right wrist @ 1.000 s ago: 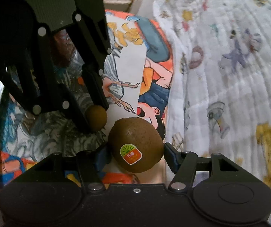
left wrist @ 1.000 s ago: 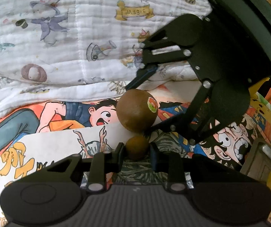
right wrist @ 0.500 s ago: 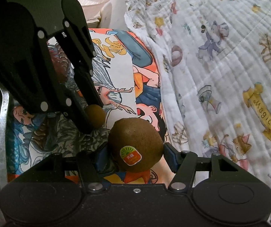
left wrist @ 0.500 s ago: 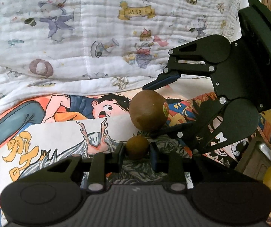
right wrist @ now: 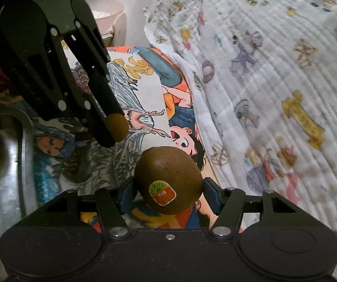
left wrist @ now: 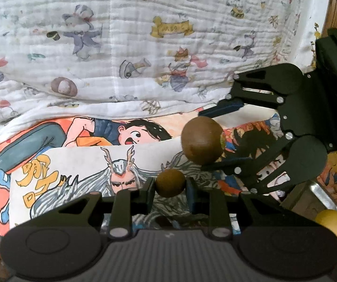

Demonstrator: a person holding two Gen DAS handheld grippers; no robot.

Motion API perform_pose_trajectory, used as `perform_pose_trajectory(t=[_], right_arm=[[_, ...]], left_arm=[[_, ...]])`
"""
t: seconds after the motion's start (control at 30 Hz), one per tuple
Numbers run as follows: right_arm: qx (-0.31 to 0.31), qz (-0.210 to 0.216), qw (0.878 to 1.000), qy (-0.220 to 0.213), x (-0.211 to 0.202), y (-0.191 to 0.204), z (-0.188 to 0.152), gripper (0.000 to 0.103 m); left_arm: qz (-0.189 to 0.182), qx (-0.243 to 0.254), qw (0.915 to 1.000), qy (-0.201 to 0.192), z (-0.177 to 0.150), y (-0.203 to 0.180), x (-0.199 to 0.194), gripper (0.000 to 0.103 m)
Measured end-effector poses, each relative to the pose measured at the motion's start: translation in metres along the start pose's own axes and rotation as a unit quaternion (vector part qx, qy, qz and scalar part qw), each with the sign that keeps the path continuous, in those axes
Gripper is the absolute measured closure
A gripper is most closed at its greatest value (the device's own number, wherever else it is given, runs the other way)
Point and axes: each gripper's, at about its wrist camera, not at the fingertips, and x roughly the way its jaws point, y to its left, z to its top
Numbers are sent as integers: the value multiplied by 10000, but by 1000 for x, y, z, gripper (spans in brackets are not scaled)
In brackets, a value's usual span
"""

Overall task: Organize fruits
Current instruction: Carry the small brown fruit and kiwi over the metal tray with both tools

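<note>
A: Left gripper (left wrist: 170,184)?
B: Clenched on a small brown fruit (left wrist: 170,182) between its fingertips.
A: Right gripper (right wrist: 168,196)?
B: Grasping the stickered kiwi (right wrist: 168,179), just ahead of the left one.

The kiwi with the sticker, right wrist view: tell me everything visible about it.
The kiwi is egg-shaped, with brown, finely speckled, matte skin. Its near side carries a sticker with a green sunburst above an orange band. It sits between the blue-padded jaws of the right gripper, which press on both its sides and hold it off the cartoon-print cloth. Nothing else touches it. A smaller brown fruit, held in the left gripper, is up and to its left, apart from it.
</note>
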Motion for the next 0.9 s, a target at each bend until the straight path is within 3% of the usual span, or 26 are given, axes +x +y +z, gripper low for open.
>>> perform_pose_trajectory(t=[0.53,0.9], right_arm=[[614,-184,9979,-103,-111,23,-47,41],[1307,-314,9909,7,-149,50,-94,41]], left_arm=[[-331,9,9995,-1,-10,-62,-30,73],[-508,-250,9983,141,-26,-98,-31,73]])
